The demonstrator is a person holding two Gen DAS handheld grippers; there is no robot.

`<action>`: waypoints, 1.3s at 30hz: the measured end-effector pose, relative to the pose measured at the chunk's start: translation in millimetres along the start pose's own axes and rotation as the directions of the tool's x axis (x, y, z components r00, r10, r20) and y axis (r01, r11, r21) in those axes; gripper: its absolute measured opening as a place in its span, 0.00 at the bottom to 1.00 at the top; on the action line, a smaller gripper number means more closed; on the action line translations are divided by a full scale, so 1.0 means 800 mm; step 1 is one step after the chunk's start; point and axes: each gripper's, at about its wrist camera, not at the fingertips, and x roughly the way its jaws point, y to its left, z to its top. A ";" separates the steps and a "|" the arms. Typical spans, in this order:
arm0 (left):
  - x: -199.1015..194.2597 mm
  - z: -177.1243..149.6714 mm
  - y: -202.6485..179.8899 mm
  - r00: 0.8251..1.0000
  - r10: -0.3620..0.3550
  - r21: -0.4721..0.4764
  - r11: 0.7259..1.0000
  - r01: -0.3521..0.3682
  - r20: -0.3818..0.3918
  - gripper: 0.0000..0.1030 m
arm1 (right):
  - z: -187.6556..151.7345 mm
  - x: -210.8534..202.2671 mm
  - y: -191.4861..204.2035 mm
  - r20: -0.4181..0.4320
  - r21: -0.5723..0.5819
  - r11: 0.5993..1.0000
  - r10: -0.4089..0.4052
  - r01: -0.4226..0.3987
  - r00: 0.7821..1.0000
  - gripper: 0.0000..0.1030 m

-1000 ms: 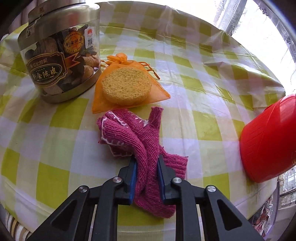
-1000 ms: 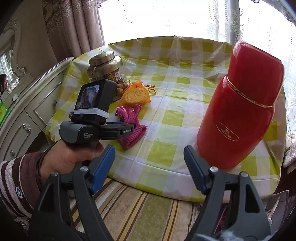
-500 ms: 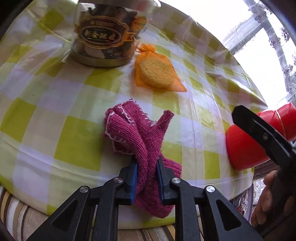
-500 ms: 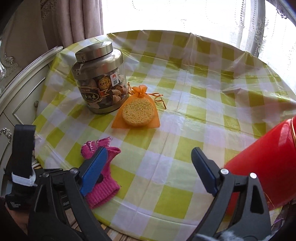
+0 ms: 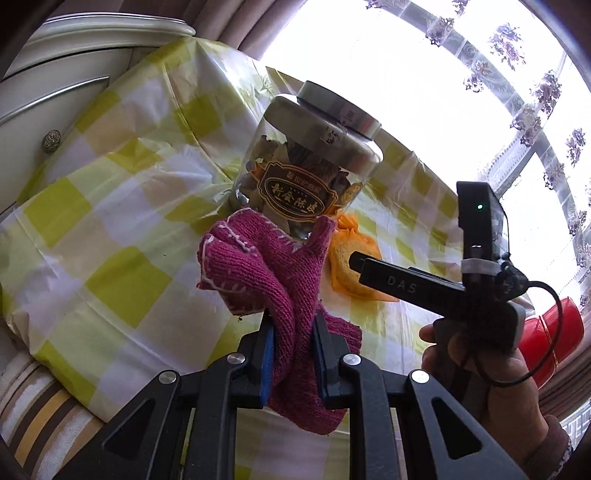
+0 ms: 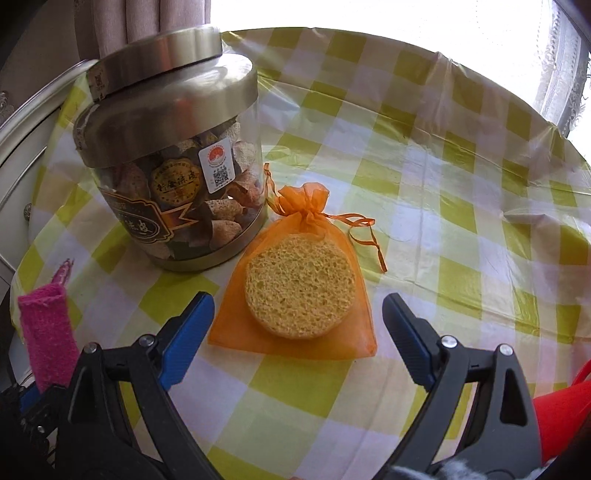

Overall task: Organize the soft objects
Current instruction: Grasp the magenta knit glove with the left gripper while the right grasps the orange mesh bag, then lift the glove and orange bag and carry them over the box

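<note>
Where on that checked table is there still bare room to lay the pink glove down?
The widest bare cloth lies right of the orange pouch, toward the window. Another strip runs in front of the pouch. It is crowded where the jar and pouch sit together; the red flask takes the near right edge.

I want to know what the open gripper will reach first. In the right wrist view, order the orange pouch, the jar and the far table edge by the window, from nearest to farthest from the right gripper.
From the right gripper:
1. Orange pouch, straight ahead, between the open jaws.
2. Jar, behind it on the left.
3. Far table edge, by the window.
</note>
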 end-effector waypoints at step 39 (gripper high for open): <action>0.015 -0.004 -0.007 1.000 -0.008 0.025 1.000 0.009 -0.020 0.18 | -0.108 -0.129 -0.010 0.041 0.097 0.988 -0.123 0.118 0.992 0.81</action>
